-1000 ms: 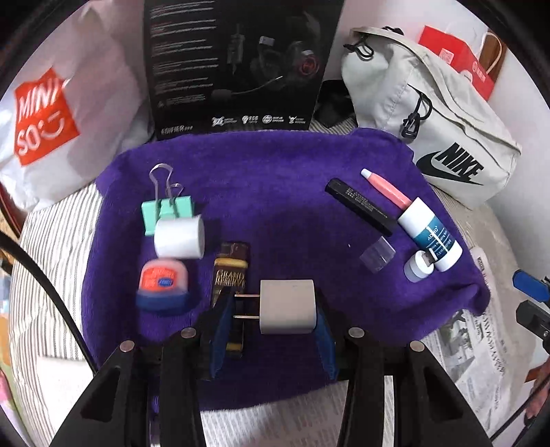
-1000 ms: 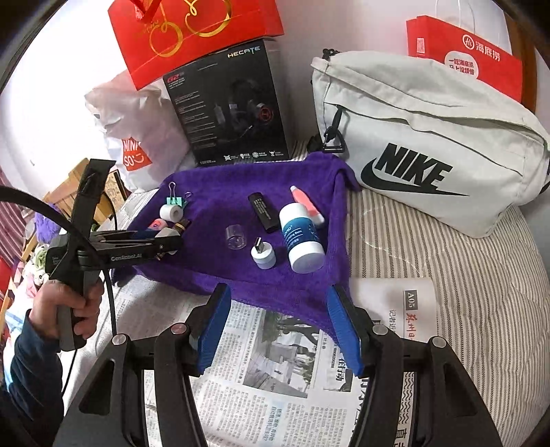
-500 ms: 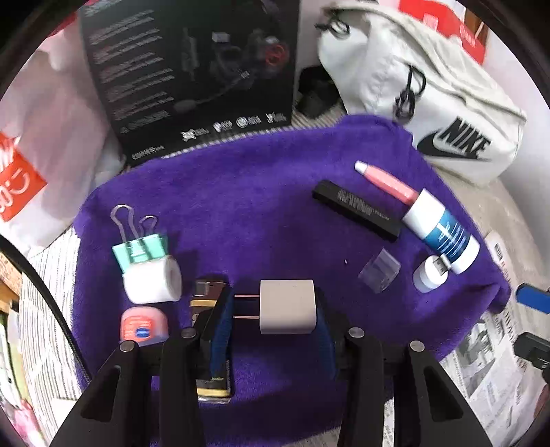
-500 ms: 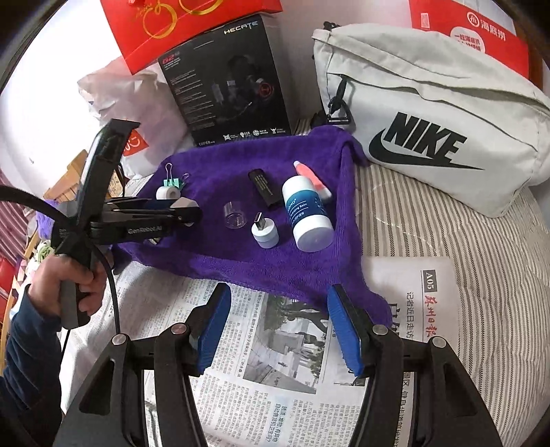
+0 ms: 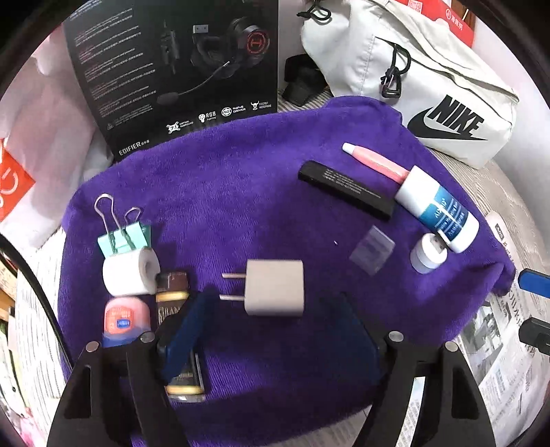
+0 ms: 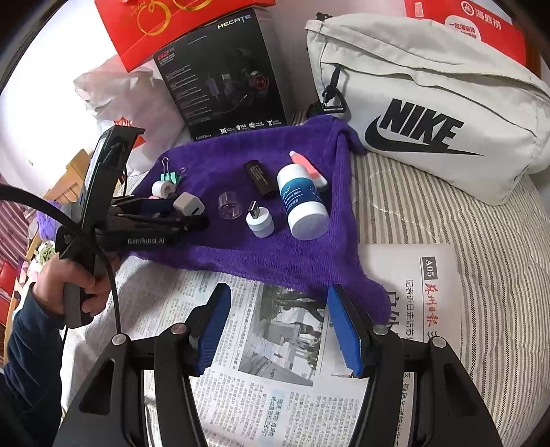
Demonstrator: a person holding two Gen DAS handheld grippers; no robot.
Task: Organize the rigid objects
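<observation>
1. The left gripper (image 5: 271, 330) stood spread, the white plug adapter (image 5: 275, 292) lying loose between its fingers on the purple towel (image 5: 240, 192).
2. The right gripper (image 6: 278, 330) hung spread and empty over newspaper (image 6: 275, 344).
3. Likely risk: a finger could catch the prongs at 9 o'clock and spin the adapter.
4. The towel lay on a striped bed (image 6: 447, 240); a Nike bag (image 6: 429, 113) sat at 1 o'clock.

Cluttered bed surface against a pale wall.
Striped bedding (image 6: 464, 240) is covered by newspaper (image 6: 275, 330) in front; a Nike bag (image 6: 429, 113), black headset box (image 6: 227, 75), red gift bag (image 6: 165, 27) and white plastic bag (image 6: 113, 89) are propped along the wall (image 6: 41, 86).
</observation>
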